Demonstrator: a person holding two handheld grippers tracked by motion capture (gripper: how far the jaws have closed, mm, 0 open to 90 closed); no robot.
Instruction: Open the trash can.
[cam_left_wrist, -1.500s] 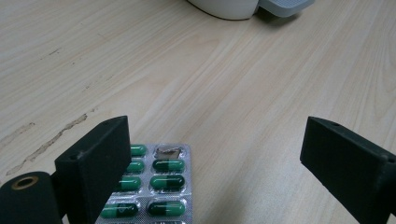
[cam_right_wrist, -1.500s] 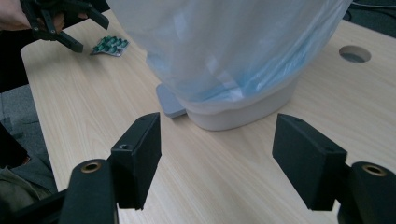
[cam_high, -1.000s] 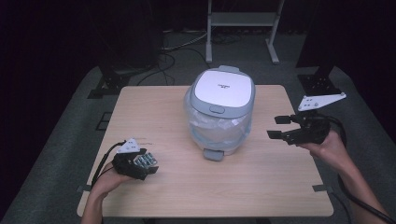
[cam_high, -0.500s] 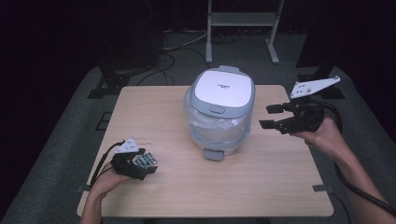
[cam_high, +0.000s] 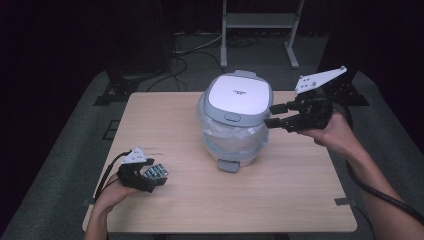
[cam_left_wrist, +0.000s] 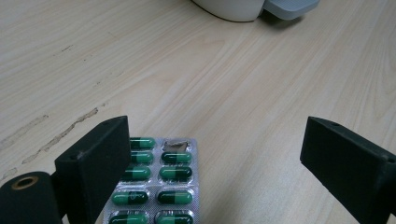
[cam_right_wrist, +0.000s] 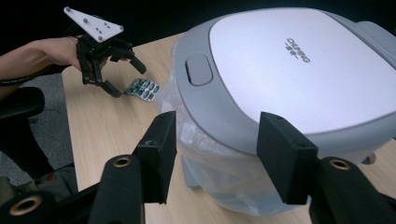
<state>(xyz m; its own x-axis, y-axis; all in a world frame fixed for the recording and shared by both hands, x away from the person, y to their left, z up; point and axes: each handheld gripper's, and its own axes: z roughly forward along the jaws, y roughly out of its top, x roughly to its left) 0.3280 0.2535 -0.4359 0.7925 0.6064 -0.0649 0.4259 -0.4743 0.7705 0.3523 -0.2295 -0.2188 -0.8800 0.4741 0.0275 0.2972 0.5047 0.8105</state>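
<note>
Foil-backed capsule strip, seemingly flat.

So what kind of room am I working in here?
Most likely a lab or recording studio rather than a home: the wooden table stands alone against black-curtained walls, cables trail over the grey floor, and a metal stand sits behind. A bin lined with plastic and a pill pack look like props.

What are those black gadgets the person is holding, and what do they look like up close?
Each hand holds a black gripper, left and right, with two flat, blocky jaws. Brass-coloured rings sit at the jaw bases. A pale three-cornered plate with small dots tops each, and a black cable trails back. The forearms are bare, with no sleeves visible.
</note>
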